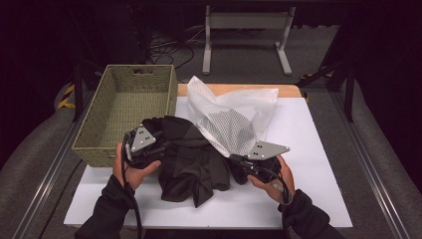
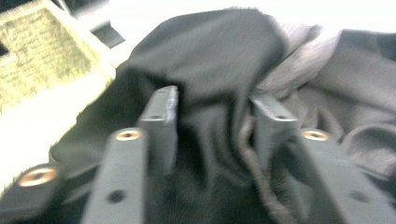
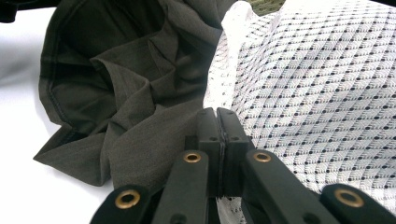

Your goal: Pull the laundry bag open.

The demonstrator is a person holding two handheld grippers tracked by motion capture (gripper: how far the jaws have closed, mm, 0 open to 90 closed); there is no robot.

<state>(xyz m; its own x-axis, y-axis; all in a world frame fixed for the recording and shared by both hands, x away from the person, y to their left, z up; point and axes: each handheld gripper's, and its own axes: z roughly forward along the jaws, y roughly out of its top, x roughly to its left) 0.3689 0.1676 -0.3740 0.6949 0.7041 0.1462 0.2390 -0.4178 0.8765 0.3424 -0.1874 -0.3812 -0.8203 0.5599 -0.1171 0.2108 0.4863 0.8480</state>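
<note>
My left gripper sits at the near left of the table, its jaws part way apart with a fold of the dark garment bunched between them. In the left gripper view the picture is blurred, so I cannot tell whether the pads actually press on the cloth or just stand either side of it. My left hand wraps the gripper's body from below, and its cable runs back along my sleeve.

My right gripper is at the near right, and in the right gripper view its two jaws are pressed flat together on the near edge of the white mesh bag. My right hand holds it low, close to the table.

The dark garment lies crumpled in the middle of the white board, between my two grippers, one loose corner trailing toward me. The mesh bag rises from my right gripper and spreads away to the far side, overlapping the garment's right part.

Beyond my left gripper, at the far left, stands the woven basket, just beside the garment's far left edge.
</note>
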